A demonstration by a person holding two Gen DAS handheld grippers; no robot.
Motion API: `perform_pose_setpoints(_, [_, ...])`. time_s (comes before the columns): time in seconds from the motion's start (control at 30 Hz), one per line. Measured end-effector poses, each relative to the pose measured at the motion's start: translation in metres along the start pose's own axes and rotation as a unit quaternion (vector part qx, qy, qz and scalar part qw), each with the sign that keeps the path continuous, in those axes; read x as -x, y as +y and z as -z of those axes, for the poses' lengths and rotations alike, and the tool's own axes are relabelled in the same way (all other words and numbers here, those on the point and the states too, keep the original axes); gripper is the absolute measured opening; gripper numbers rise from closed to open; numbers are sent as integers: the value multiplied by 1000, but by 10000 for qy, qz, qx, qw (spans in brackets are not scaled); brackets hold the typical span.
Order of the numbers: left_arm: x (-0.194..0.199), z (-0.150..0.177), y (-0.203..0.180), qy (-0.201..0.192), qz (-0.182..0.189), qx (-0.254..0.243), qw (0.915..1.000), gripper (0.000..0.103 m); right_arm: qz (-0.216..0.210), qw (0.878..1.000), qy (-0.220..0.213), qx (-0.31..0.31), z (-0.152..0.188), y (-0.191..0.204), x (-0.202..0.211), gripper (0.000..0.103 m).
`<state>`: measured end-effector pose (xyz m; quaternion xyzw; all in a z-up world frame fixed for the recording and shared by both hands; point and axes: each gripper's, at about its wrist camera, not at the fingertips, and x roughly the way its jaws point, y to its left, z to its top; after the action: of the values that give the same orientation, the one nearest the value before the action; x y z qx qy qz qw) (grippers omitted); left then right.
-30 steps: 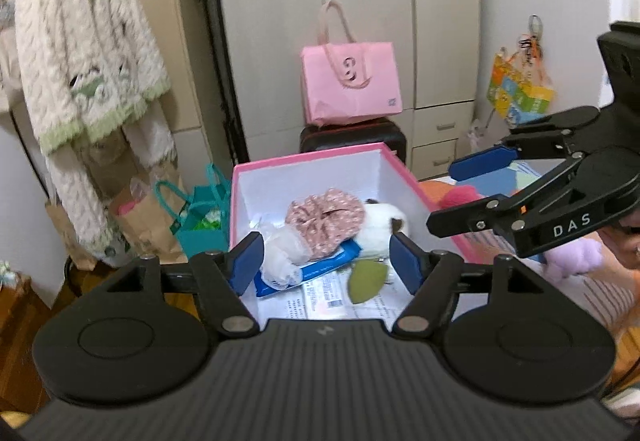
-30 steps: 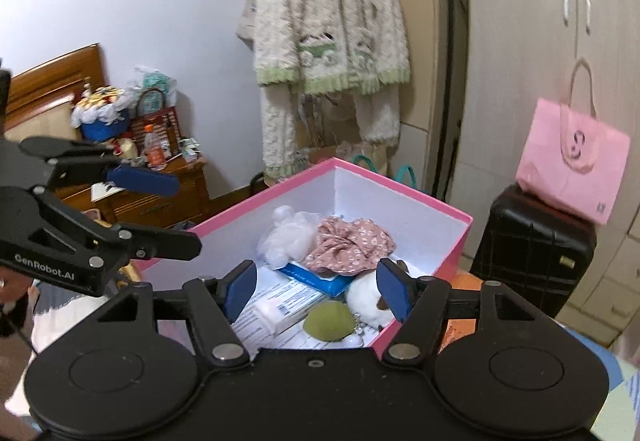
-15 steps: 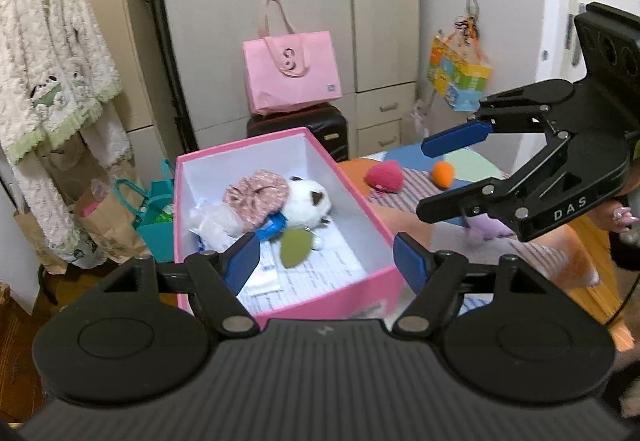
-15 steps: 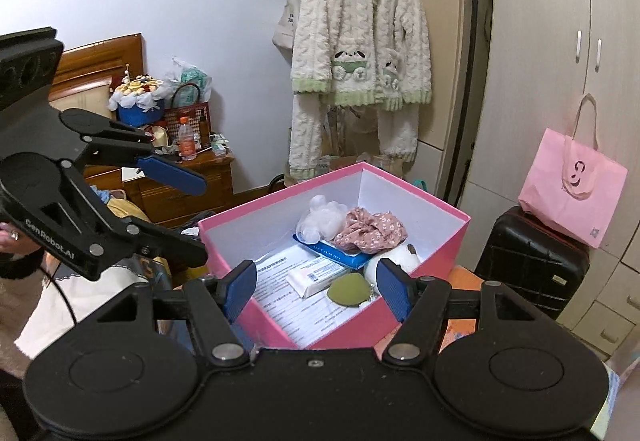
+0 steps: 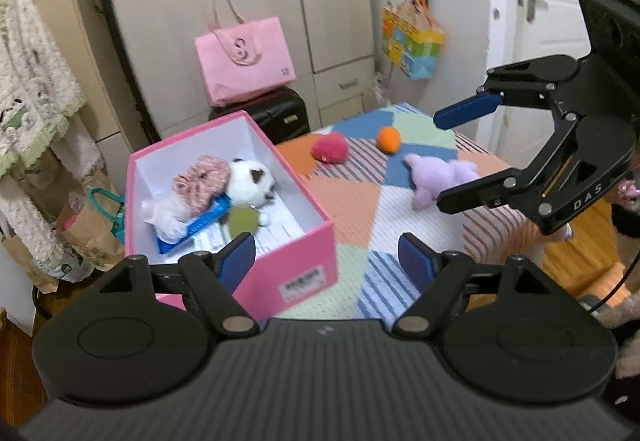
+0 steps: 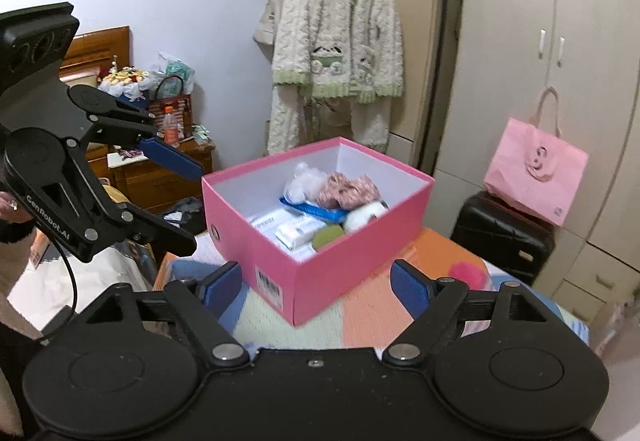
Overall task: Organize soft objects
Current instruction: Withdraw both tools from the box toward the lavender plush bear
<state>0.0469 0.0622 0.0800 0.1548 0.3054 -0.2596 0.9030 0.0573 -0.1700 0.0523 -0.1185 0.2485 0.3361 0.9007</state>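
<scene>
Both empty grippers, left (image 5: 327, 256) and right (image 6: 316, 284), were spreading their jaws near the pink box (image 5: 294, 259), likely readying for the purple plush (image 5: 440, 177) far right.

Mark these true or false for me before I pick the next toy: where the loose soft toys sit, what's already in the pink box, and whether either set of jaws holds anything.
1. The purple plush lies on the patchwork cloth, outside the pink box. True.
2. The orange ball is inside the pink box. False: it sits on the cloth beside the red plush.
3. A white and black plush is already in the box. True.
4. The left gripper holds the purple plush. False: its jaws are opening with nothing between them.
5. The right gripper grips the box. False: its jaws are opening and empty, short of the box.
</scene>
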Motion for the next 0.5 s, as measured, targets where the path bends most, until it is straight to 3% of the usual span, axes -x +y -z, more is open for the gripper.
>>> perform_pose_setpoints(0.2, [-8, 0, -21, 45, 140, -185, 9997, 84, 215, 9997, 34, -81, 27, -6, 21, 91])
perform_pose_setpoints(0.5, [-43, -5, -53, 163, 525, -364, 9978, 84, 311, 9982, 221, -457, 66, -30, 22, 91])
